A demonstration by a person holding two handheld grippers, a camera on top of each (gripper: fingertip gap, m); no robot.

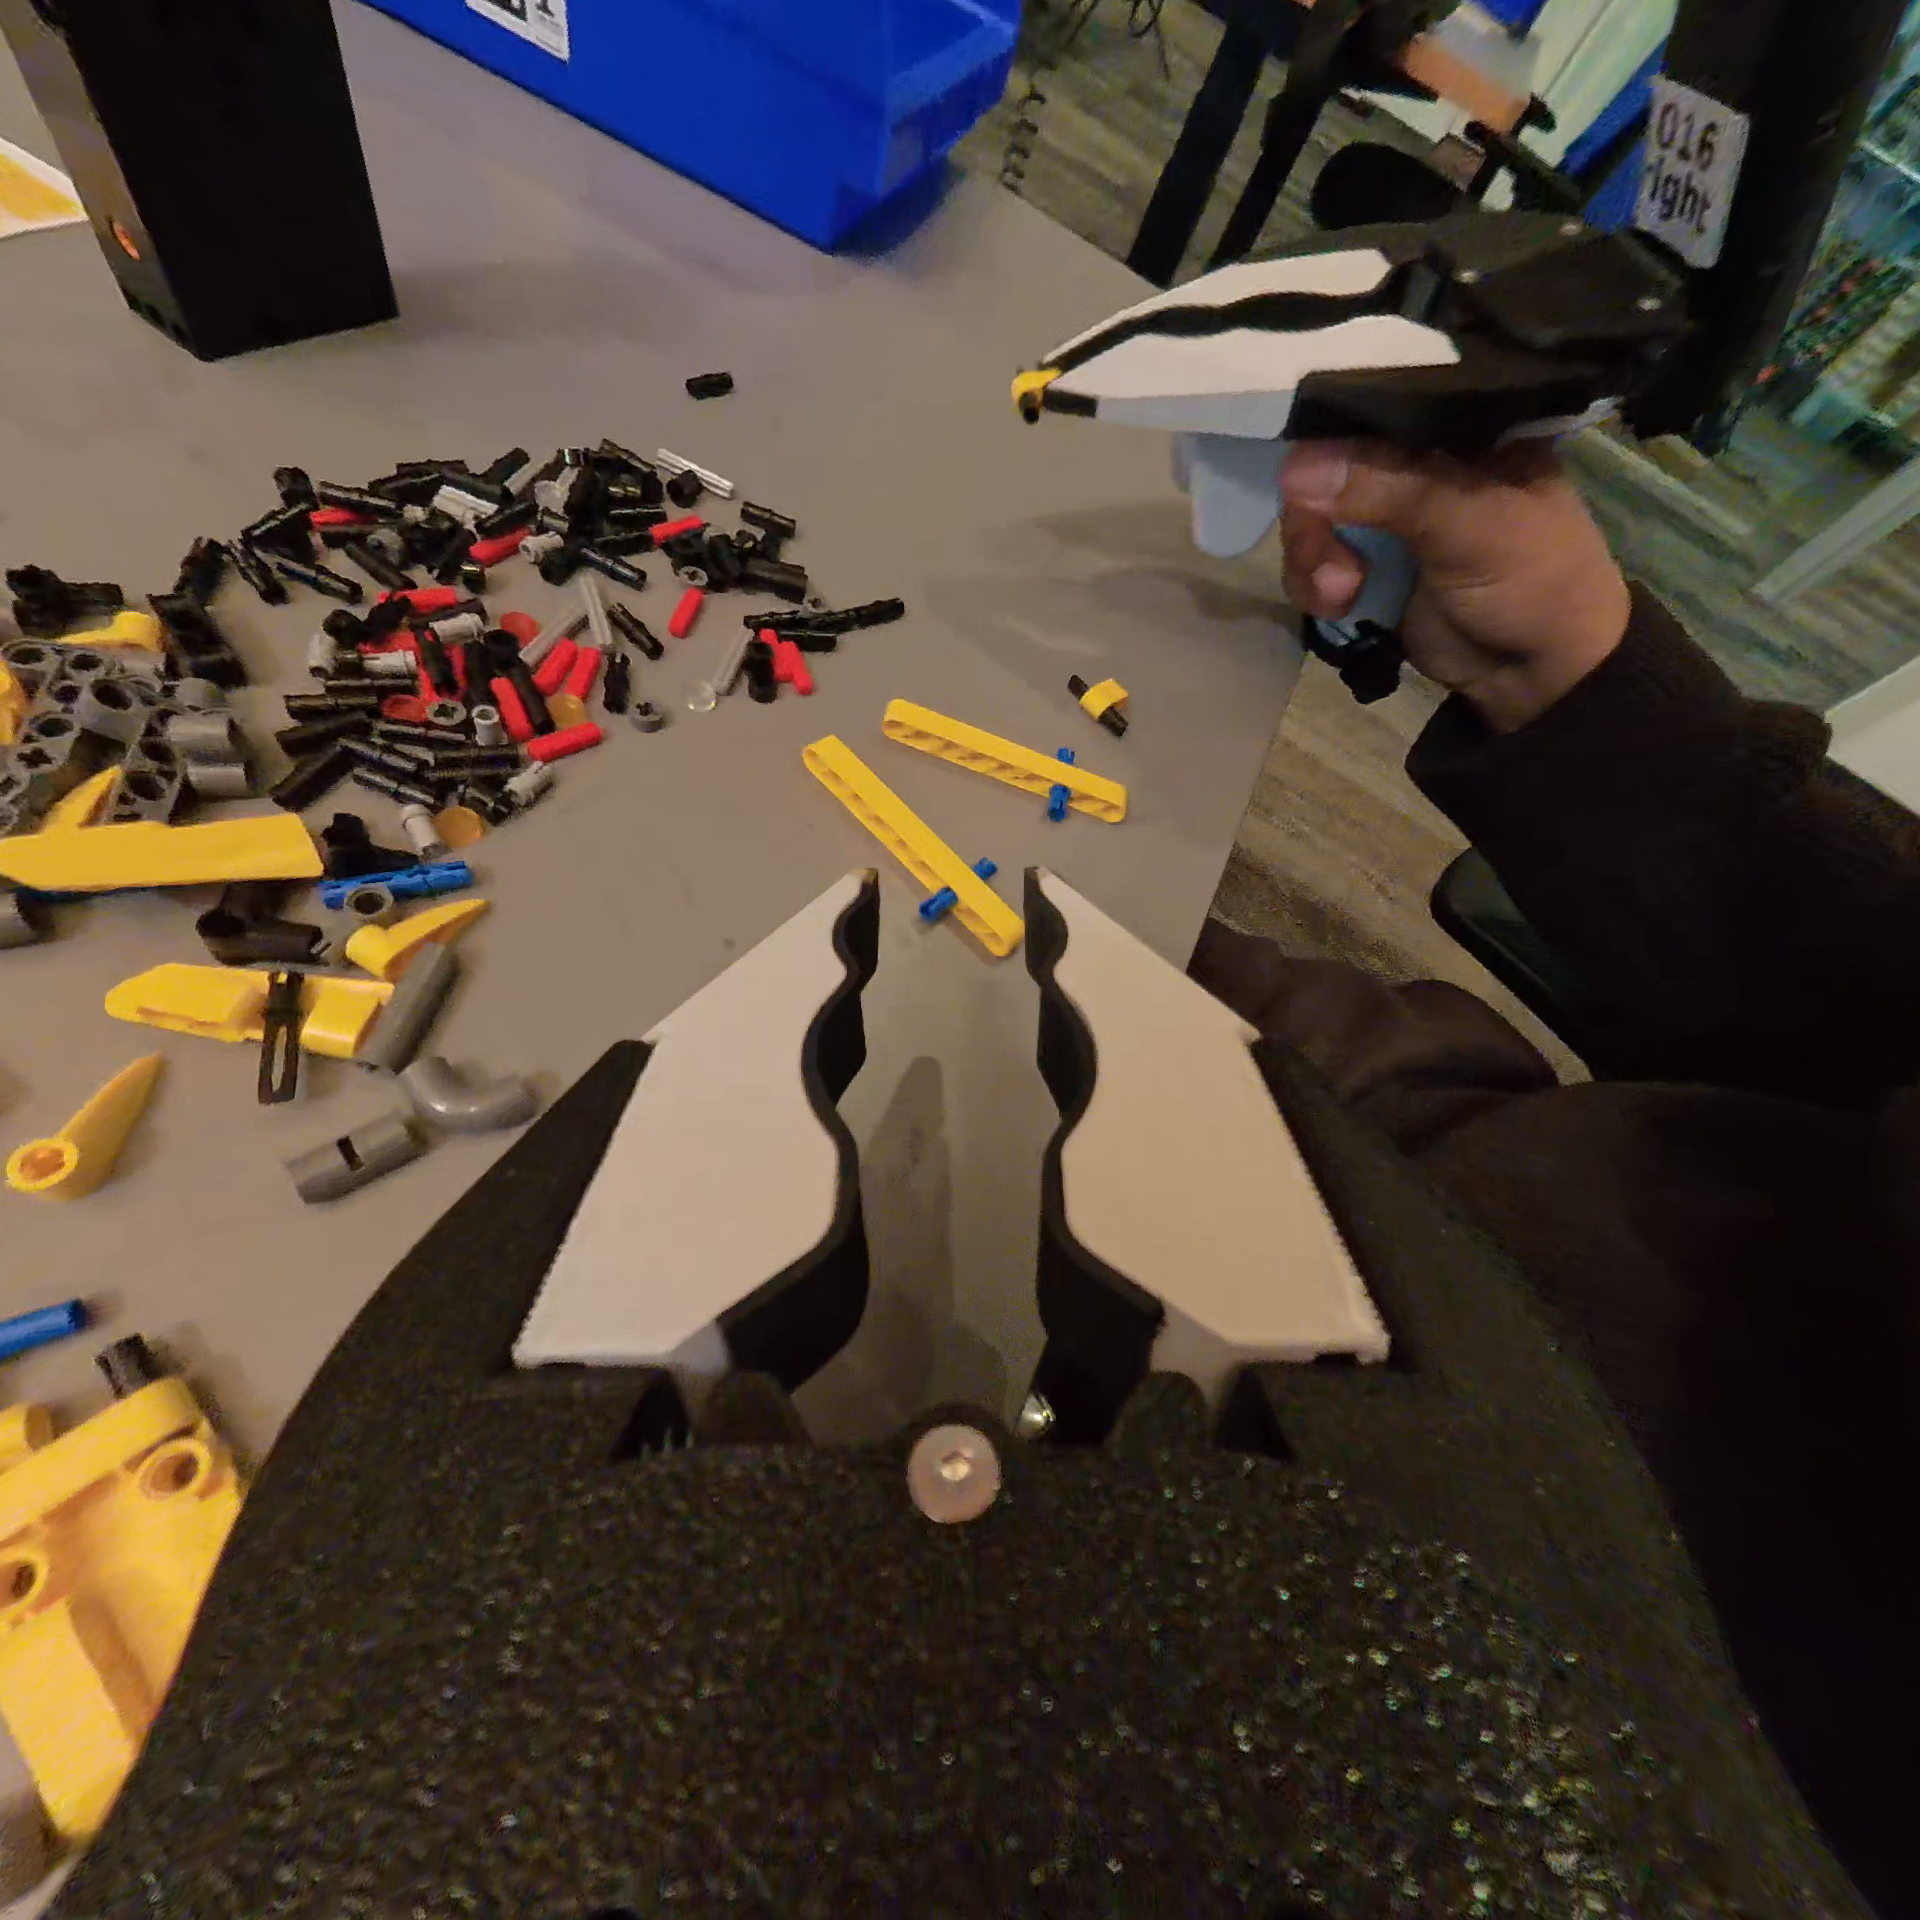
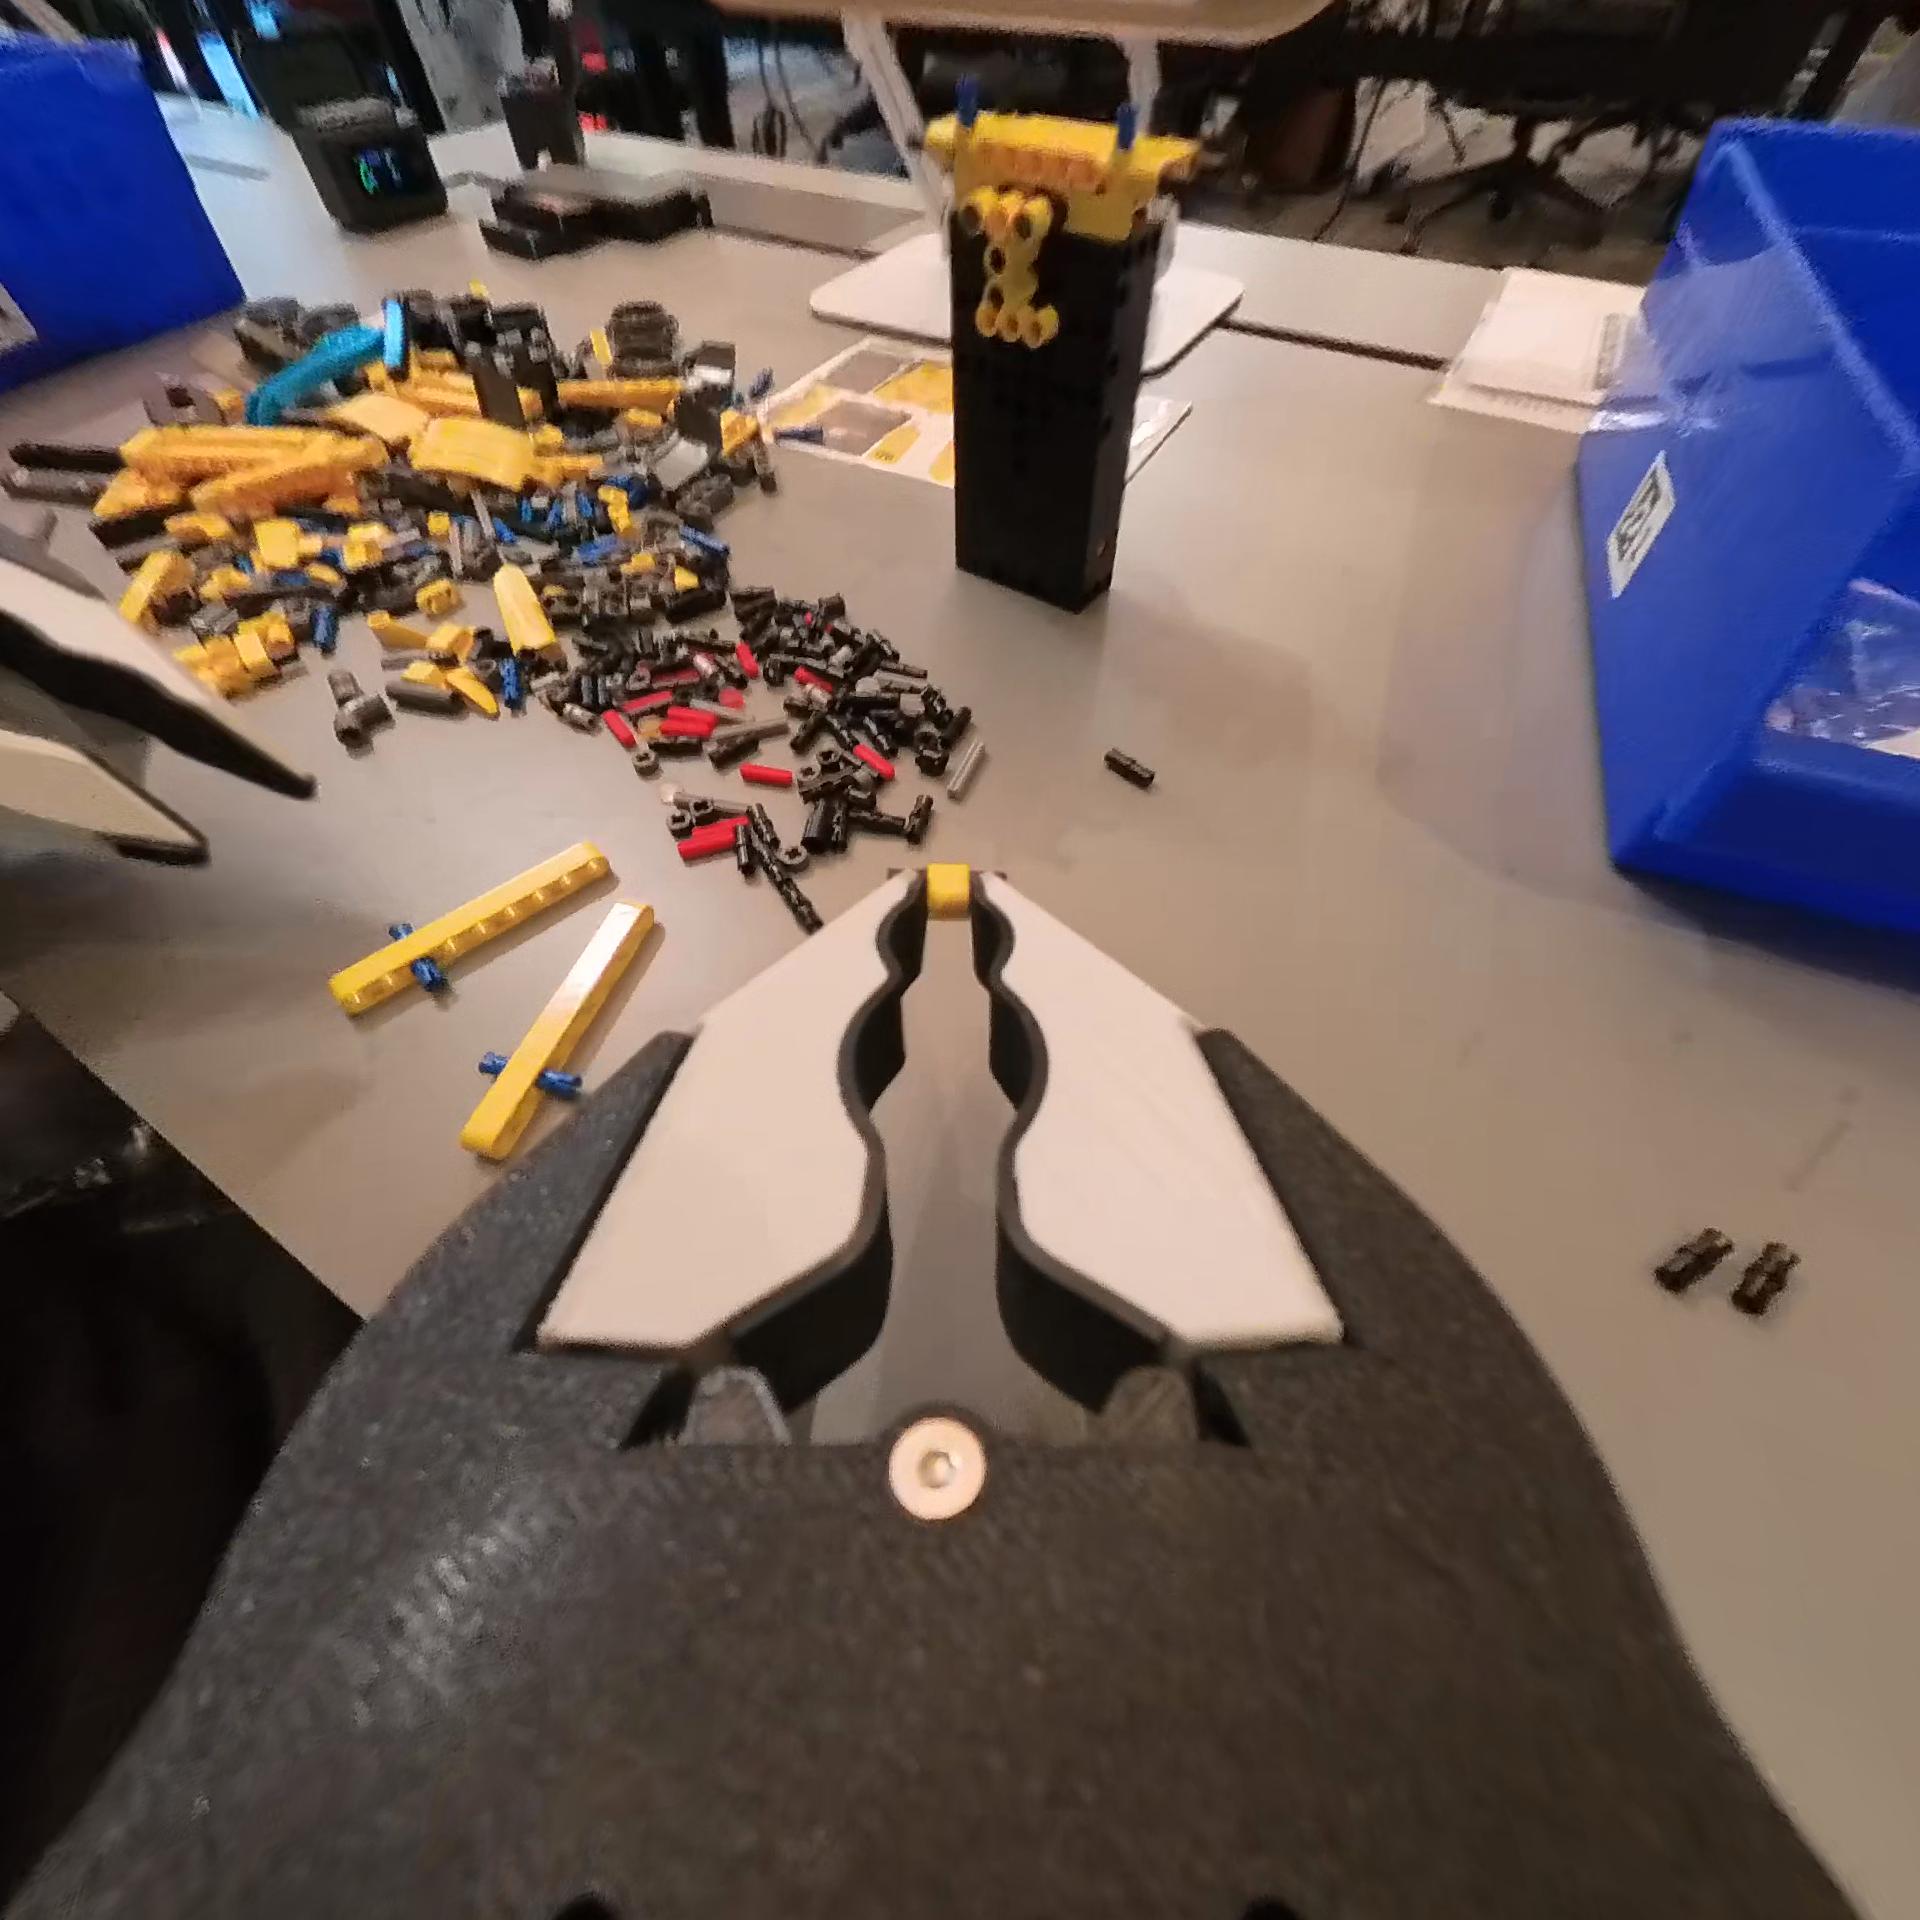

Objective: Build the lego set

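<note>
My right gripper (image 2: pixel 948 885) is shut on a small yellow connector piece (image 2: pixel 948 891) with a black pin through it, held above the grey table; it also shows in the left wrist view (image 1: pixel 1032 395) at upper right, in a person's hand. My left gripper (image 1: pixel 951 883) is open and empty, low over the table, its tips just short of a yellow beam with a blue pin (image 1: pixel 909 842). A second yellow beam with a blue pin (image 1: pixel 1003 761) lies just beyond. Both beams show in the right wrist view (image 2: pixel 473 928) (image 2: pixel 561 1023).
A pile of small black, red and grey pins (image 1: pixel 499 634) lies left of the beams, with yellow panels (image 1: pixel 166 852) nearer left. A black tower topped with yellow parts (image 2: pixel 1049 416) stands behind. Blue bins (image 2: pixel 1766 582) (image 1: pixel 727 94) sit at the edges. Another yellow-and-black connector (image 1: pixel 1101 701) lies near the table edge. The grippers' ends are close to 15 cm from one another.
</note>
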